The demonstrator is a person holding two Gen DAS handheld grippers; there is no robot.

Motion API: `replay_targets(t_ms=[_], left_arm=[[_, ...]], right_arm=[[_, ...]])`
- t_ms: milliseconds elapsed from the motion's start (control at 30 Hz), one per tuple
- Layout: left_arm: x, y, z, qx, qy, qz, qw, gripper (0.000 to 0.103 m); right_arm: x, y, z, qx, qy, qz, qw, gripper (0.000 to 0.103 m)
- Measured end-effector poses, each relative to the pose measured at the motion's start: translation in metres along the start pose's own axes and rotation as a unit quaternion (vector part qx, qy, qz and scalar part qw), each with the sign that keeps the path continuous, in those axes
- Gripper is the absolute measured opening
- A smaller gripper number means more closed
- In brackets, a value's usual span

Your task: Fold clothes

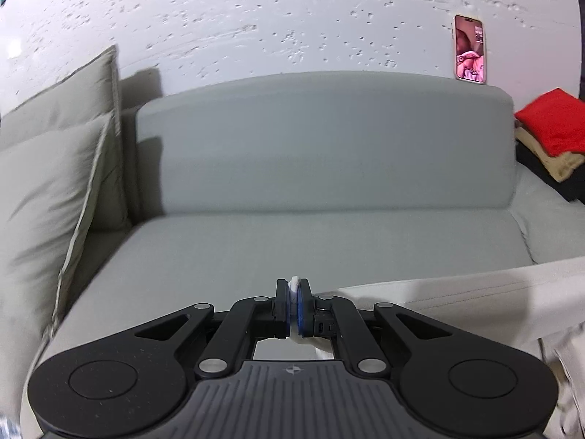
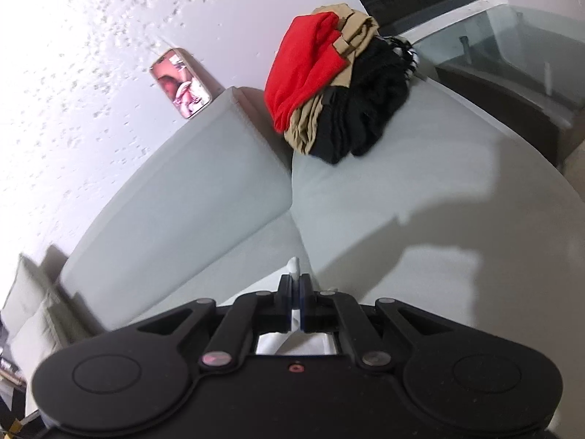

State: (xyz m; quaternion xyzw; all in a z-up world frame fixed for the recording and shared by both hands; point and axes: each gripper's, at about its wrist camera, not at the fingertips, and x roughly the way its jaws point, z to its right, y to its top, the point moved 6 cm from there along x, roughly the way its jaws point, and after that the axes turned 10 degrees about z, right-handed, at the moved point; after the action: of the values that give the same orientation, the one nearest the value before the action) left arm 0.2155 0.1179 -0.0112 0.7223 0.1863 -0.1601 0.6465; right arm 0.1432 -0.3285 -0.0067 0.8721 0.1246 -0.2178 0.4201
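My left gripper (image 1: pixel 293 285) is shut on an edge of an off-white garment (image 1: pixel 475 292) that stretches away to the right, held above the grey sofa seat (image 1: pixel 256 241). My right gripper (image 2: pixel 295 281) is shut on a white fold of the same kind of cloth (image 2: pixel 294 267), which hangs below it; most of the cloth is hidden under the gripper body. A pile of folded clothes, red on top of tan and black (image 2: pixel 329 84), lies on the sofa at the far right and also shows in the left wrist view (image 1: pixel 552 131).
The grey sofa backrest (image 1: pixel 321 146) runs along a white textured wall. Grey cushions (image 1: pixel 55 183) stand at the left end. A phone (image 1: pixel 470 49) leans on the wall above the backrest. A glass table (image 2: pixel 512 29) stands beyond the sofa's right end.
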Motion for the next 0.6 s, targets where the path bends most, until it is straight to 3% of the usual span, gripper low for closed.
replay_targets(t_ms=[100,233,367,433,500,567,600], left_arm=[[-0.015,-0.031,-0.005,-0.013,0.011,-0.022,0.9996,0.004],[-0.027,-0.081,-0.006,-0.044,0.018,-0.068,0.9965,0.004],[-0.051,-0.088,-0.017,-0.082,0.022,-0.043,0.9954,0.004],[-0.059,-0.093,-0.016,-0.063,0.029,-0.039,0.9968,0.004],[-0.057,-0.108,-0.012,-0.028,0.035,-0.067,0.9967,0.007],[-0.057,-0.124,-0.014,-0.009,0.053,-0.101,0.9935,0.009],[-0.065,-0.125,-0.017,-0.014,0.053,-0.097,0.9938,0.011]], right_arm=[[-0.021,-0.025,0.009,-0.011,-0.001,-0.006,1.0,0.003],[-0.027,-0.054,0.034,0.019,-0.021,-0.013,1.0,0.003],[-0.046,-0.066,0.042,0.022,-0.016,0.02,0.999,0.003],[-0.052,-0.075,0.045,0.005,-0.021,0.023,1.0,0.003],[-0.049,-0.085,0.051,0.002,-0.031,-0.01,0.999,0.004],[-0.046,-0.096,0.058,0.001,-0.042,-0.046,0.998,0.012],[-0.052,-0.094,0.057,-0.003,-0.037,-0.038,0.999,0.017]])
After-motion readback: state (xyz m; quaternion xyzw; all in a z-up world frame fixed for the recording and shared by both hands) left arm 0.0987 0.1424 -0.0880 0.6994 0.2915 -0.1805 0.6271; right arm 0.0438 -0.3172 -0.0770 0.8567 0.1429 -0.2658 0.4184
